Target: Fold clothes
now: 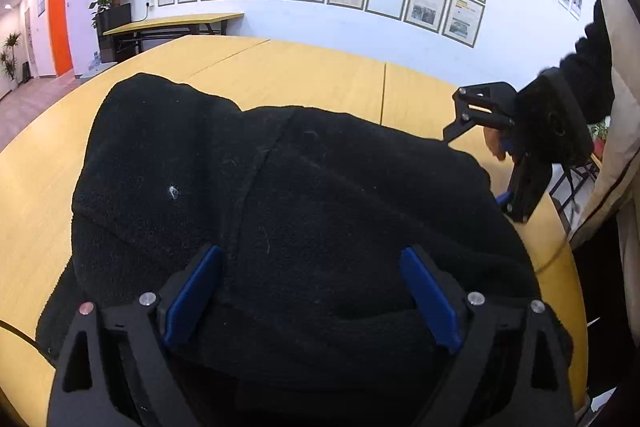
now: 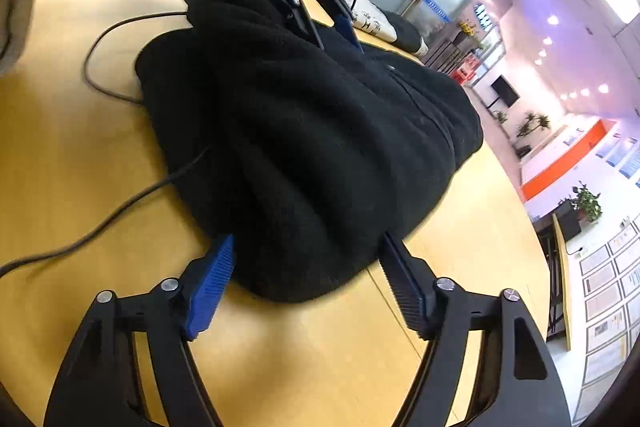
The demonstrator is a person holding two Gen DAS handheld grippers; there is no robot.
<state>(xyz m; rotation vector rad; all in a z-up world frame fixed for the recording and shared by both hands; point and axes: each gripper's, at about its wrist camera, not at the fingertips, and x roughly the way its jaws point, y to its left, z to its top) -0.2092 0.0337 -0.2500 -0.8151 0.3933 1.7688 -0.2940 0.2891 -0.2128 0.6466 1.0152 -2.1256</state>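
Fleece [image 1: 280, 195], black and fuzzy, is sitting bunched in a rumpled mound at the frame's centre on the yellow bench [image 1: 320, 75]. Both tools are spreading wide: left tool [image 1: 308, 291] over its near edge, right tool [image 2: 304, 279] straddling its lower end.

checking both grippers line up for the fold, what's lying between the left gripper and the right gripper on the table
The bunched black fleece garment fills the whole stretch between the left gripper and the right gripper, plainest in the right wrist view. Both stand open at opposite edges.
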